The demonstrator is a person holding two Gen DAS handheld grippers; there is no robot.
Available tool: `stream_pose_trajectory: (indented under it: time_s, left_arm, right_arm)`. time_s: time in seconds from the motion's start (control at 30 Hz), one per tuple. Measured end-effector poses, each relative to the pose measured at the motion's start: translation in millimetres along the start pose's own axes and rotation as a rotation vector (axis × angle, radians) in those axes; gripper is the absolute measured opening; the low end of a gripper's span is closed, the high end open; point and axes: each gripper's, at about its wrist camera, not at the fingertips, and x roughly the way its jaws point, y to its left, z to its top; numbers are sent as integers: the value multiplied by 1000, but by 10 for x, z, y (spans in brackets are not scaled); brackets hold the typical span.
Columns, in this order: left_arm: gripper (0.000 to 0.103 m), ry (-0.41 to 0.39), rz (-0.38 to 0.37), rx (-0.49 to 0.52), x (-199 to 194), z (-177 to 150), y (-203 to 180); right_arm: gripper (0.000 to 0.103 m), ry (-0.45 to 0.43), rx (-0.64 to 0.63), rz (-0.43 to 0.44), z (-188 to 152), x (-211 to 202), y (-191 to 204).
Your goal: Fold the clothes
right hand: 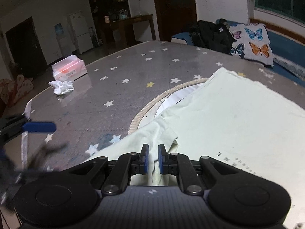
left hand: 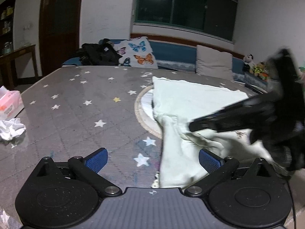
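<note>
A pale green T-shirt [left hand: 190,99] lies spread on the grey star-patterned table [left hand: 80,110], partly over a round mat [left hand: 142,112]. My left gripper [left hand: 152,160] is open, and its blue pads straddle the shirt's near sleeve without touching it. My right gripper [right hand: 153,158] is nearly closed, pinching a bunched fold of the shirt's sleeve [right hand: 160,133] between its blue pads. The right gripper also shows in the left wrist view [left hand: 192,126] as a blurred black shape pressing into the cloth. One left gripper finger [right hand: 39,126] shows at the left of the right wrist view.
A pink tissue pack [right hand: 69,70] and a crumpled tissue [right hand: 62,86] sit at the table's far left edge. Behind the table stands a blue sofa with a butterfly cushion [left hand: 138,52], a black bag [left hand: 99,54], a beige cushion [left hand: 214,62] and soft toys [left hand: 255,65].
</note>
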Motion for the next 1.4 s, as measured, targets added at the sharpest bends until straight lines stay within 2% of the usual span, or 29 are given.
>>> stream_pose_trajectory:
  time_s: [0.2, 0.27, 0.43, 0.53, 0.6, 0.63, 0.83, 0.97, 1.1, 1.13, 1.17, 1.4]
  left_arm:
    - [103, 8, 25, -18, 72, 23, 32]
    - [103, 14, 30, -13, 104, 22, 19]
    - [103, 34, 40, 0, 174, -4, -19]
    - [103, 47, 42, 1, 199, -23, -26]
    - [103, 55, 47, 2, 219, -33, -39]
    - [103, 59, 49, 3, 229, -38, -46]
    - [103, 73, 50, 12, 242, -68, -77]
    - [103, 79, 50, 26, 249, -83, -113]
    - [103, 73, 45, 36, 246, -77, -148]
    - [103, 73, 42, 38, 250, -75, -158]
    - [103, 73, 39, 39, 255, -73, -169]
    - [103, 84, 7, 56, 300, -47, -286]
  right_arm:
    - [11, 29, -70, 2, -162, -265, 85]
    - [18, 42, -88, 4, -225, -294, 120]
    - [23, 76, -156, -18, -442, -293, 252]
    - [25, 60, -190, -37, -483, -357, 339]
    - [31, 36, -203, -39, -483, -391, 394]
    - [36, 25, -209, -40, -483, -406, 421]
    - [38, 43, -205, -38, -528, -339, 462]
    - [41, 7, -190, -54, -523, -553, 413]
    - [42, -26, -143, -108, -583, -867, 256]
    - [45, -31, -128, -125, -616, -947, 200]
    - [54, -35, -112, -146, -663, -1032, 148]
    - [55, -14, 19, -295, -1077, -1519, -237]
